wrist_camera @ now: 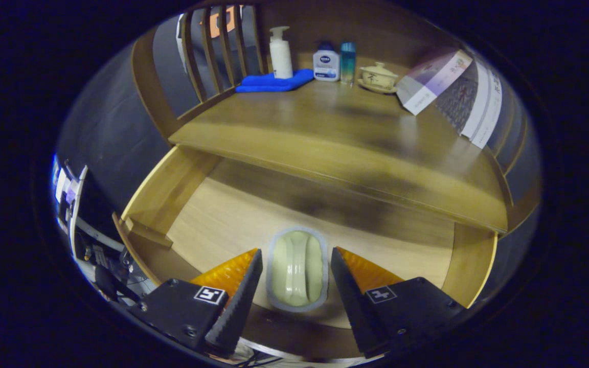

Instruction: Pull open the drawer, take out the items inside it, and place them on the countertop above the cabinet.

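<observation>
The tool (296, 266) stands open astride the pale soap-like item (297, 276) in the pulled-out drawer (223, 214), ready to close.

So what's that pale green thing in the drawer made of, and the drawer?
The pale green thing, between the open claw fingers, looks like smooth glossy plastic in a clear wrapper, perhaps soap; hard to tell. The drawer looks like light wood with visible grain.
</observation>
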The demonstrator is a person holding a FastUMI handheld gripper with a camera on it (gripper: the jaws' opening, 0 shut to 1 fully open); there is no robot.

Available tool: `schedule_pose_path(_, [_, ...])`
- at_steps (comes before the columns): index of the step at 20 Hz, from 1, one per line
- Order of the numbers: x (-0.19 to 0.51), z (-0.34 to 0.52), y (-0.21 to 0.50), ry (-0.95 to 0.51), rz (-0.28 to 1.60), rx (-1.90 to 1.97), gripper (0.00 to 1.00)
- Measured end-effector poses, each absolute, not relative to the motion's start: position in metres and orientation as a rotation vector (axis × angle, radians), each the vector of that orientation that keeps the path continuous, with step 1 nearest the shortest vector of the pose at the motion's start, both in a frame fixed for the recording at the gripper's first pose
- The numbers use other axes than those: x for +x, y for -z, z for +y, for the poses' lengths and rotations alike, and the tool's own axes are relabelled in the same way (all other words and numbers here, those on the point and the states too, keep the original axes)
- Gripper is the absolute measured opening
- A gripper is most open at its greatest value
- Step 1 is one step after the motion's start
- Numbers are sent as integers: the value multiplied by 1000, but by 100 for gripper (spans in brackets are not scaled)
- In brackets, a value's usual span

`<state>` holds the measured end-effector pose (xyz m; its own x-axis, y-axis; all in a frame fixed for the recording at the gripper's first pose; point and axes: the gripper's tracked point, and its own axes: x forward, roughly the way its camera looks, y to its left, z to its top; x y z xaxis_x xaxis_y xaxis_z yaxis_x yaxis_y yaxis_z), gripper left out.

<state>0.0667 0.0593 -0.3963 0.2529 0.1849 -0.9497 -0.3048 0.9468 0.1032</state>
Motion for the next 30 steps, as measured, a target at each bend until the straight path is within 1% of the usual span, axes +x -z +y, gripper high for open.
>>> schedule_pose_path(3, [67,56,405,-327,1301,-149,77])
schedule_pose_path(6, [63,54,414,-330,1325,-171,65])
schedule_pose_path(7, [61,52,417,-323,1338,-175,56])
schedule_pose_path(8, [59,51,421,-320,1352,-172,52])
schedule_pose_path(11, [58,54,422,-319,1374,-116,34])
schedule_pose_path(13, [60,47,420,-293,1365,-131,22])
schedule_pose_path(17, [66,46,399,-297,1326,-93,19])
schedule_pose_path(19, [71,43,382,-285,1290,-98,19])
schedule_pose_path(26, [92,44,315,-311,1160,-102,19])
schedule_pose_path(30, [122,29,290,-257,1104,-87,19])
